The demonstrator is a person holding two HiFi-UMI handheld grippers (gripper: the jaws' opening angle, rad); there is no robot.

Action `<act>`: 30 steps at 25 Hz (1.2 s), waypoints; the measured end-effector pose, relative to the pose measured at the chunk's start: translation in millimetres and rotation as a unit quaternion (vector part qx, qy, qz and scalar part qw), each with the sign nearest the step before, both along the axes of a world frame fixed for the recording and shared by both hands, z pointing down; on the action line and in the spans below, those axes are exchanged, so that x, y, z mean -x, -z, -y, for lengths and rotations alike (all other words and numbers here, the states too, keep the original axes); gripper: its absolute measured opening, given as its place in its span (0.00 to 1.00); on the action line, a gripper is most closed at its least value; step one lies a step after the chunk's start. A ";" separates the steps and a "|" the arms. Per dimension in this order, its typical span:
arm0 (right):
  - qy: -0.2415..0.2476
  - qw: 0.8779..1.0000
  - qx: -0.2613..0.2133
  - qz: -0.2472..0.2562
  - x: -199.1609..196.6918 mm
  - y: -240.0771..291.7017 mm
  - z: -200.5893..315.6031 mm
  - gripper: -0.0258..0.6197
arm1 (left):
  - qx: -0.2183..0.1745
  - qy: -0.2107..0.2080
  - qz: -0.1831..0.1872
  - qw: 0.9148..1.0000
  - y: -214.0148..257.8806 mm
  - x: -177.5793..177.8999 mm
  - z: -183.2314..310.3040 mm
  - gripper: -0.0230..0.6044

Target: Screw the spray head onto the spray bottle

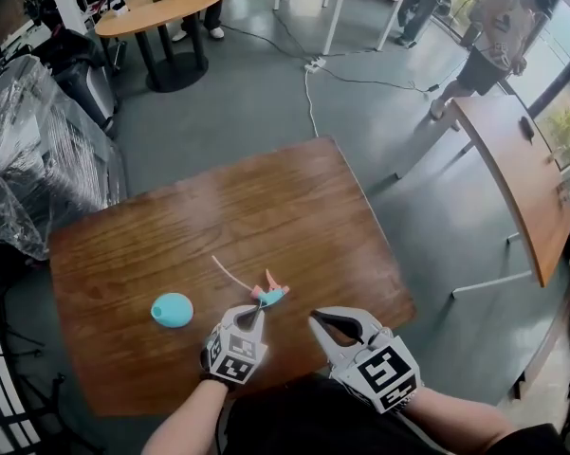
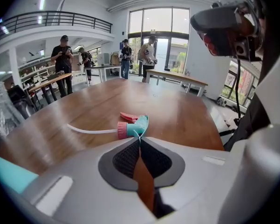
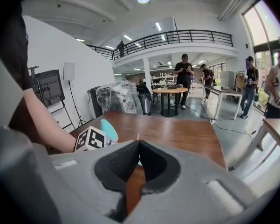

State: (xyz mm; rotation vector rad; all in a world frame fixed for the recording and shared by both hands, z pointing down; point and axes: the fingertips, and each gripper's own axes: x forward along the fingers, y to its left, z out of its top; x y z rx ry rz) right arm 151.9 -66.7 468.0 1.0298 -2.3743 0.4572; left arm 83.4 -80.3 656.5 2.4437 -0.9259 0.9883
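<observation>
The spray head [image 1: 271, 297] lies on the wooden table [image 1: 294, 207]: teal body, pink collar and trigger, and a thin white tube [image 1: 229, 273] trailing toward the far left. My left gripper [image 1: 255, 310] is shut on the teal end of the spray head [image 2: 133, 127], its jaws meeting on that edge [image 2: 140, 137]. The teal bottle [image 1: 172, 309] lies on its side to the left of it, a hand's width away. At the table's near edge my right gripper [image 1: 324, 322] is shut and holds nothing. The right gripper view shows the closed right gripper [image 3: 139, 144] and the bottle [image 3: 110, 129] beyond the left gripper's marker cube [image 3: 90, 138].
Plastic-wrapped equipment [image 1: 28, 159] stands off the table's left. A round table [image 1: 161, 8] is at the far back, a long wooden table [image 1: 512, 178] to the right. A person [image 1: 488, 41] walks on the grey floor; a cable [image 1: 308, 83] runs across it.
</observation>
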 end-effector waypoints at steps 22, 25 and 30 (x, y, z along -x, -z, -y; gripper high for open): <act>0.332 0.858 -0.274 -0.281 26.1 -15.7 0.4 0.35 | 0.136 0.054 -0.170 0.974 149.8 -34.2 -6.3 0.08; 0.355 0.821 -0.320 -0.313 28.6 -18.4 -0.1 0.35 | 0.149 0.042 -0.190 0.969 165.6 -43.8 -13.9 0.08; 0.387 0.774 -0.360 -0.347 32.8 -24.8 -2.7 0.35 | 0.164 0.032 -0.242 0.956 186.9 -53.9 -22.5 0.08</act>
